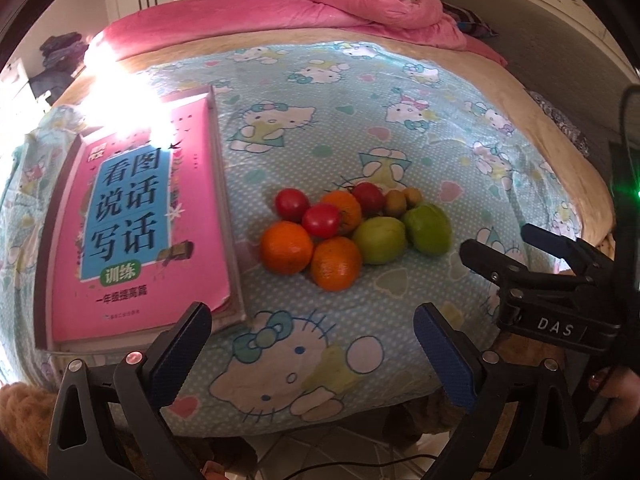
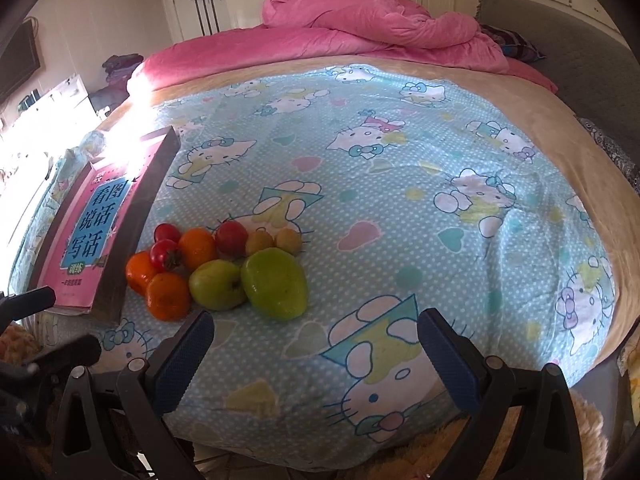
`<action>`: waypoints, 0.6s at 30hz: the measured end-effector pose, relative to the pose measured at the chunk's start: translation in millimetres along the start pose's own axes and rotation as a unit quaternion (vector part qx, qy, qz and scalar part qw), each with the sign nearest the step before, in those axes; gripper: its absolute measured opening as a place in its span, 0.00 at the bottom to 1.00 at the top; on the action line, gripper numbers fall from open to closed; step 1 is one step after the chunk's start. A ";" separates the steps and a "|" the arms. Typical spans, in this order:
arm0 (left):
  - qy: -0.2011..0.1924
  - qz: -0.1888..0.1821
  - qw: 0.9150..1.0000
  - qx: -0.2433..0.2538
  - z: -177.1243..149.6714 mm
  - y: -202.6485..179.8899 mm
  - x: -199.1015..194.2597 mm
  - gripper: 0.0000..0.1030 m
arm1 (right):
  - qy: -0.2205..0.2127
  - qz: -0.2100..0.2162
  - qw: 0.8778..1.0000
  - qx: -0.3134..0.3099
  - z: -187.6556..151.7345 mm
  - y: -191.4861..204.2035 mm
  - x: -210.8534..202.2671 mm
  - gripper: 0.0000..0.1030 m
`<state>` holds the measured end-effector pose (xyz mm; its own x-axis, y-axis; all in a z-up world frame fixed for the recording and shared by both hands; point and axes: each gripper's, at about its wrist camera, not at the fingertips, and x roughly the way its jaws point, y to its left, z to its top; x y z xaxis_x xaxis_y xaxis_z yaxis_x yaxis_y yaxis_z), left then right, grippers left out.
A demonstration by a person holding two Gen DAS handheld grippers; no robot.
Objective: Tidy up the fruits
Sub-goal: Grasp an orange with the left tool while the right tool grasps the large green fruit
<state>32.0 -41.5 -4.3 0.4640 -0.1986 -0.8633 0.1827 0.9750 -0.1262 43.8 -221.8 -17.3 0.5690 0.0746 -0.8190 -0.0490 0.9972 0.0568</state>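
Note:
A heap of fruit lies on the Hello Kitty blanket (image 1: 320, 128): three oranges (image 1: 286, 246), three red tomatoes (image 1: 321, 220), two green apples (image 1: 379, 240) and two small kiwis (image 1: 395, 202). It also shows in the right wrist view, with the apples (image 2: 274, 283) nearest. My left gripper (image 1: 314, 334) is open and empty, short of the heap. My right gripper (image 2: 316, 340) is open and empty, just right of the apples; it also shows at the right of the left wrist view (image 1: 516, 248).
A pink book (image 1: 132, 224) lies on a larger hardcover left of the fruit. A crumpled pink duvet (image 1: 340, 4) sits at the far end of the bed. The bed's near edge drops to a tiled floor (image 1: 320, 456).

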 end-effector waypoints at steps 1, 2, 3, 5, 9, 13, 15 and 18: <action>0.003 -0.001 1.000 0.003 0.9 -1.5 2.2 0.91 | 0.005 0.007 1.000 0.002 1.6 -1.9 2.1 0.99; 0.005 -0.005 1.000 0.006 2.4 -4.3 5.4 0.87 | 0.012 0.014 1.000 0.007 3.5 -4.5 5.3 0.99; 0.009 -0.009 1.000 0.007 3.4 -5.5 8.7 0.85 | 0.016 0.015 1.000 0.007 5.9 -6.7 8.3 0.99; 0.025 -0.016 1.000 0.002 5.9 -5.9 18.5 0.68 | 0.022 0.016 1.000 0.006 8.7 -9.5 12.8 0.99; 0.052 -0.033 0.998 -0.016 10.5 -2.6 36.5 0.57 | 0.032 0.020 0.999 0.008 13.6 -14.0 18.8 0.99; 0.060 -0.031 0.997 -0.025 14.3 -0.6 46.9 0.57 | 0.031 0.022 0.999 0.009 15.1 -15.6 19.9 0.99; 0.063 -0.029 0.997 -0.028 16.5 -0.2 50.4 0.57 | 0.034 0.024 0.999 0.009 14.5 -16.0 21.0 0.99; 0.066 -0.021 0.997 -0.027 20.3 -2.9 55.9 0.57 | 0.041 0.031 0.999 0.007 14.0 -15.0 24.5 0.99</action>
<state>75.0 -57.5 -42.3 0.3378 -0.2287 -0.9130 0.1506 0.9707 -0.1875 70.0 -234.8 -30.3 0.4963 0.1355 -0.8575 -0.0699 0.9908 0.1161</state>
